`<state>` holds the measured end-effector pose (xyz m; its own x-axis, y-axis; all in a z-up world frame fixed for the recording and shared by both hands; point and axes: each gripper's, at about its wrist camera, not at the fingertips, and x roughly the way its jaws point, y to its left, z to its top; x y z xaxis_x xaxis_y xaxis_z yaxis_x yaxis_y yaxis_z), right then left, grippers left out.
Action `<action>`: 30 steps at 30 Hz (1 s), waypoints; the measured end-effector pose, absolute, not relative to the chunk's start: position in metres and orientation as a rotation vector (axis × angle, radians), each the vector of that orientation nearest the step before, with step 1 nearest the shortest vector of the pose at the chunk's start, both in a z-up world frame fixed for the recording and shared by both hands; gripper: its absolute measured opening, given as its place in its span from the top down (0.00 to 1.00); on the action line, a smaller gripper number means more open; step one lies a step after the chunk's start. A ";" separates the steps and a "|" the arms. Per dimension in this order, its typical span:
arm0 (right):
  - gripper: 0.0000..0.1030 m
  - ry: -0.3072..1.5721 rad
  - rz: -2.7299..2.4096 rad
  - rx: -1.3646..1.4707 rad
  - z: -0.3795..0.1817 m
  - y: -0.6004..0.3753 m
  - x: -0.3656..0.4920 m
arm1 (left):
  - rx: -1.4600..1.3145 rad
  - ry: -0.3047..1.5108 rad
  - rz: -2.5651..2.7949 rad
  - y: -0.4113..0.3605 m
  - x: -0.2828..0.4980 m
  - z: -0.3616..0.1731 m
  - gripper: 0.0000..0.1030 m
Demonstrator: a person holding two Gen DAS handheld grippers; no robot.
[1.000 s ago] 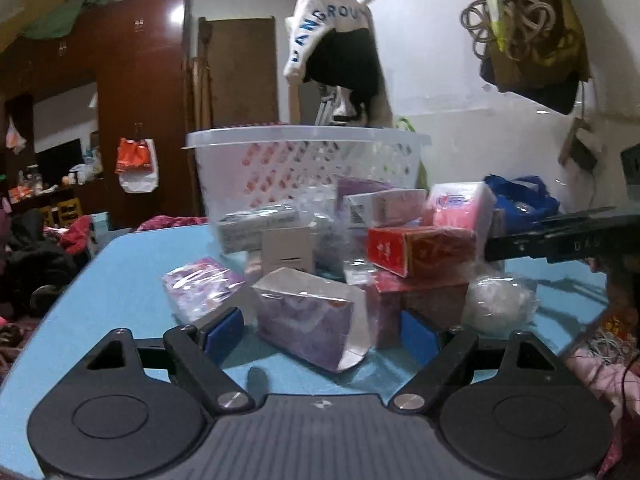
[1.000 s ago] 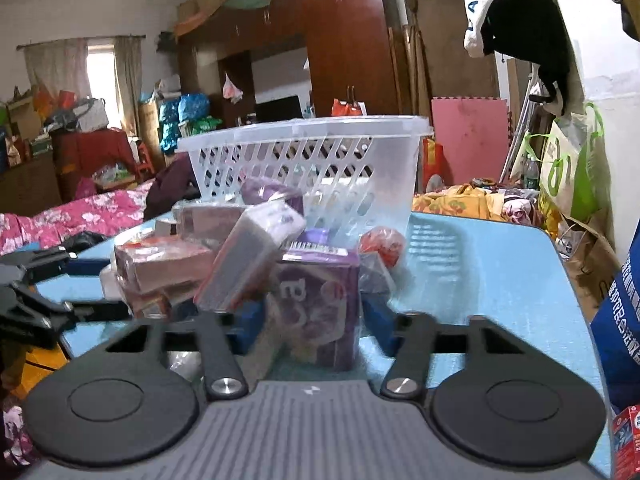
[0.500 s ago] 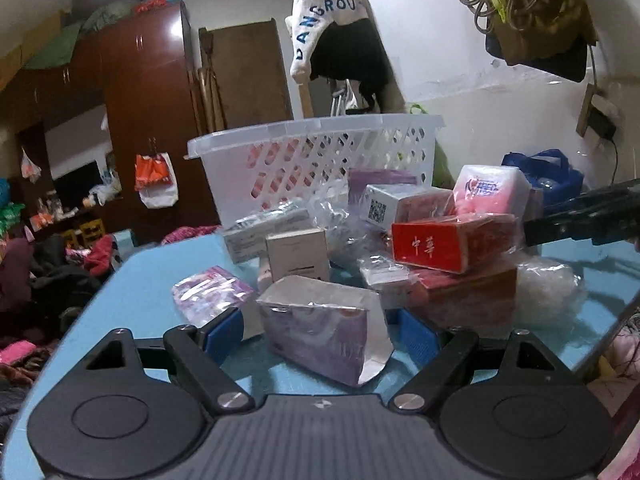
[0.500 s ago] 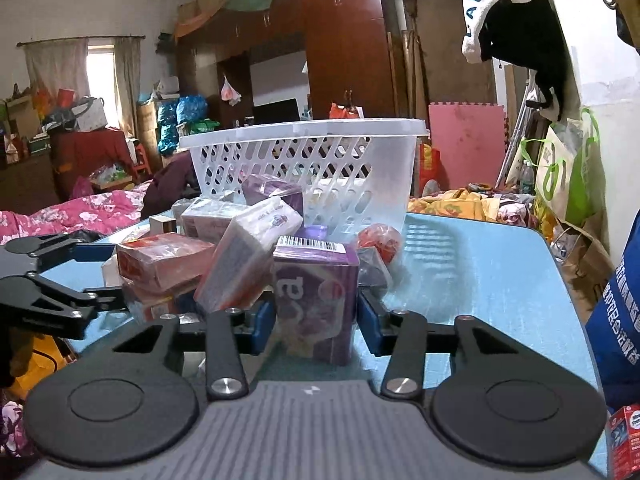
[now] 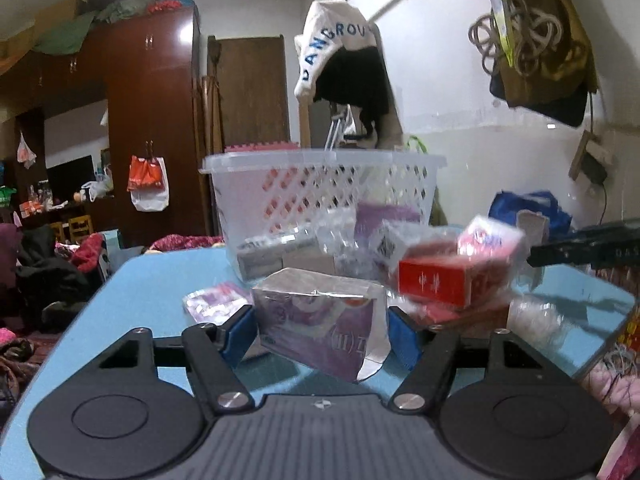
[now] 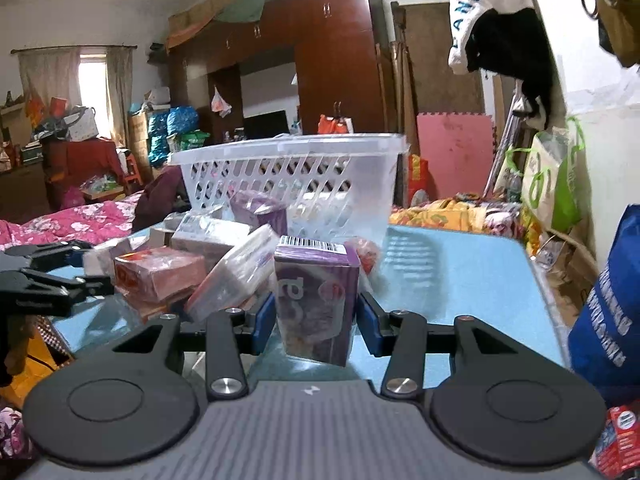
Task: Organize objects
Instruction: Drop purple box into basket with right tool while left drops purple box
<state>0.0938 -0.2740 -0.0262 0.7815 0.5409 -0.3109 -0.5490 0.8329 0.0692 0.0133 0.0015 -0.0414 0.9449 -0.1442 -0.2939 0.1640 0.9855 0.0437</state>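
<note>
Left wrist view: my left gripper (image 5: pixel 322 326), jaws closing, has its blue pads against both ends of a purple foil-topped pack (image 5: pixel 320 324), which sits tilted in front of the white basket (image 5: pixel 320 196) on the blue table (image 5: pixel 132 292); a red box (image 5: pixel 436 282) lies right of that pack, on the heap of wrapped items before the basket; my right gripper's black arm enters at the right edge. Right wrist view: my right gripper (image 6: pixel 316 318) is clamped on an upright purple carton (image 6: pixel 316 300) with a barcode on top, tipped slightly, in front of the basket (image 6: pixel 292 184); a clear-wrapped pack (image 6: pixel 236 276) leans just left of the carton; the table (image 6: pixel 460 272) lies bare to the basket's right.
</note>
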 end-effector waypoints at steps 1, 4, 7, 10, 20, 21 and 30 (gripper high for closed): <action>0.53 0.325 0.578 -0.026 -0.025 -0.275 0.094 | 0.062 0.291 -0.156 0.002 0.013 -0.040 0.29; 0.53 0.317 0.540 -0.026 -0.022 -0.281 0.097 | 0.038 0.277 -0.145 0.008 0.015 -0.033 0.29; 0.53 0.298 0.543 -0.027 -0.011 -0.282 0.100 | 0.024 0.247 -0.143 0.013 0.017 -0.017 0.29; 0.53 0.266 0.563 -0.050 0.007 -0.275 0.103 | 0.020 0.219 -0.149 0.014 0.026 0.005 0.29; 0.53 0.227 0.597 -0.120 0.085 -0.203 0.180 | -0.040 0.261 -0.162 0.010 0.138 0.093 0.29; 0.54 0.246 0.594 -0.122 0.088 -0.196 0.191 | -0.058 0.298 -0.159 0.009 0.156 0.094 0.29; 0.34 0.338 0.579 -0.136 0.067 -0.178 0.227 | -0.078 0.424 -0.115 0.017 0.213 0.074 0.22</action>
